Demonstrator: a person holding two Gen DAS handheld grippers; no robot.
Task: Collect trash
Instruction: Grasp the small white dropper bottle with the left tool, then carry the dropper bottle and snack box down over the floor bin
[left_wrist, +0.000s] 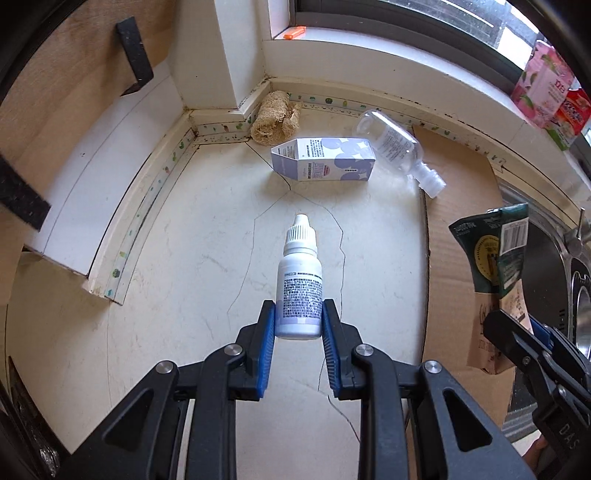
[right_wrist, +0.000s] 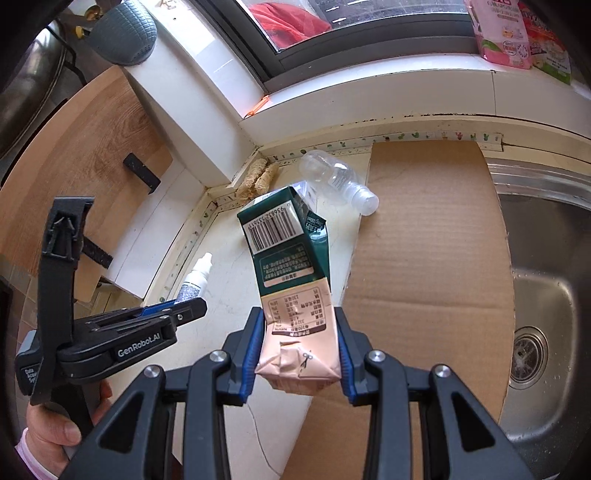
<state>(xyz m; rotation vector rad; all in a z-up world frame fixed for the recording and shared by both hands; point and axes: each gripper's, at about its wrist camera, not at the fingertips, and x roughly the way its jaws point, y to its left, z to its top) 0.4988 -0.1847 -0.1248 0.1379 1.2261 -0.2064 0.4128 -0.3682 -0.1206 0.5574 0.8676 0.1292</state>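
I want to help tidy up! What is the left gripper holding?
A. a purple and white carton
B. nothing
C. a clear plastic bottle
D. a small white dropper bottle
D: the left gripper has its blue pads pressed on both sides of the small white dropper bottle.

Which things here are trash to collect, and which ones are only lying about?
Trash:
- white dropper bottle, in left gripper
- green carton, in right gripper
- purple carton, on counter
- clear bottle, on counter

Probably just lying about:
- loofah scrubber
- cardboard sheet
- pink packets
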